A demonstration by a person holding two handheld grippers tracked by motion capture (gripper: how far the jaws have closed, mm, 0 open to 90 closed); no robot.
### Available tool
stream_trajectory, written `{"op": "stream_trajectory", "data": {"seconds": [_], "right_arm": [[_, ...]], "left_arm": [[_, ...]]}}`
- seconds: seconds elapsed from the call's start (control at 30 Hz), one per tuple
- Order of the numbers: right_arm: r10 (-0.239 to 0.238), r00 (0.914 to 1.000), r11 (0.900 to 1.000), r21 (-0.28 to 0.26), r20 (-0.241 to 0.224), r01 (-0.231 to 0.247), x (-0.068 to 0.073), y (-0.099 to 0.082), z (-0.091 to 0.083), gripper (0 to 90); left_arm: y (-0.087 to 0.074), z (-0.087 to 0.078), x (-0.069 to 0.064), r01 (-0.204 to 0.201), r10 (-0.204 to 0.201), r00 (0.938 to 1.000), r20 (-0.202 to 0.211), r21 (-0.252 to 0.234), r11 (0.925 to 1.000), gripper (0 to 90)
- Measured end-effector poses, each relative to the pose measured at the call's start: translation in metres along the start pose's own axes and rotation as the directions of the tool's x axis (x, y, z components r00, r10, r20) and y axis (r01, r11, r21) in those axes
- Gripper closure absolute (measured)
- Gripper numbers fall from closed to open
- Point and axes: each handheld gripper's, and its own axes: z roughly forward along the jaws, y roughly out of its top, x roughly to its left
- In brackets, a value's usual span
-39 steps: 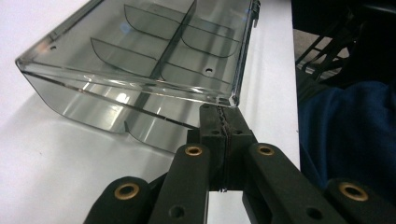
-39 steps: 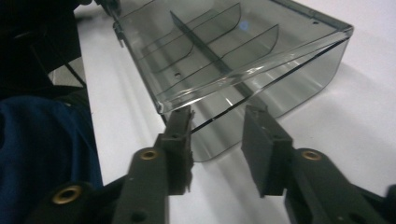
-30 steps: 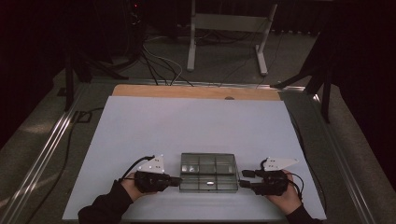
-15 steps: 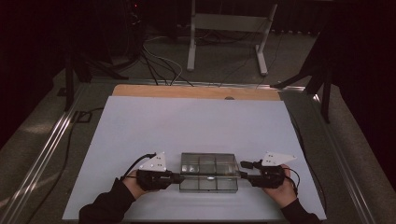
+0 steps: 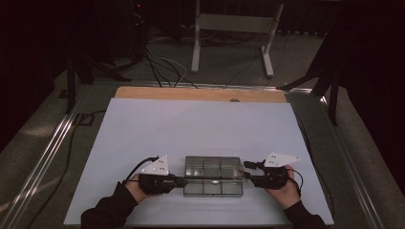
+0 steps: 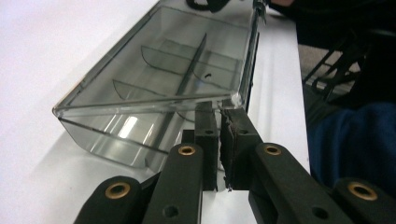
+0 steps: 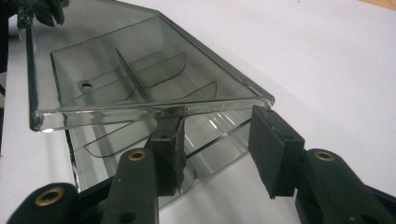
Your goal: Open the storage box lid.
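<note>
Overhead, white tabletop [image 5: 143, 138], wooden far edge [image 5: 191, 94], dark room

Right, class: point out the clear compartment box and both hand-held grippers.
clear compartment box [image 5: 213, 168]: high view, lid top.
left hand-held gripper [image 6: 219, 140]: left gripper view, between its fingertips.
right hand-held gripper [image 7: 219, 149]: right gripper view, between its fingertips.

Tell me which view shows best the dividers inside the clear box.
The right gripper view: the dividers of the clear box stand out close and sharp. The left gripper view shows them near too, partly under glare. The high view gives faint lines.
</note>
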Motion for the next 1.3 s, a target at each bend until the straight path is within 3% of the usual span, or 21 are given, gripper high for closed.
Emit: {"op": "stream_trajectory", "data": {"seconds": [0.17,0.27,0.4,0.53,0.77,1.03,1.3], "right_arm": [[0.001,1.0,1.0,0.0,-0.003,-0.001,0.0,0.0,0.0,55.8],[0.005,1.0,1.0,0.003,-0.003,-0.005,0.0,0.0,0.0,55.8],[0.01,0.9999,0.9999,0.004,-0.005,-0.01,-0.001,-0.001,0.001,55.9],[0.007,1.0,0.9999,0.009,-0.003,-0.007,-0.001,0.0,0.001,56.0],[0.009,0.9999,1.0,0.0,-0.006,-0.009,-0.001,0.0,0.0,56.3],[-0.001,1.0,0.9999,-0.017,0.003,0.001,-0.003,0.003,-0.001,56.3],[-0.03,0.9995,0.999,-0.033,0.008,0.03,-0.002,0.011,0.001,59.8]], "left_arm": [[-0.01,-0.001,0.01,0.047,-0.046,0.9976,-0.052,0.021,0.9987,71.2],[-0.014,-0.001,0.015,0.04,-0.042,0.9926,-0.114,-0.016,0.9991,66.7],[-0.017,0.002,0.019,-0.04,0.029,0.9836,-0.178,-0.06,0.9974,63.3],[-0.017,0.005,0.019,-0.114,0.093,0.9682,-0.232,-0.079,0.9904,60.7],[-0.017,0.006,0.021,-0.154,0.124,0.9538,-0.274,-0.093,0.9836,58.9],[-0.012,0.009,0.021,-0.162,0.129,0.9588,-0.253,-0.113,0.9803,64.3],[-0.008,0.009,0.023,-0.164,0.129,0.9576,-0.258,-0.122,0.9788,69.3]]}}
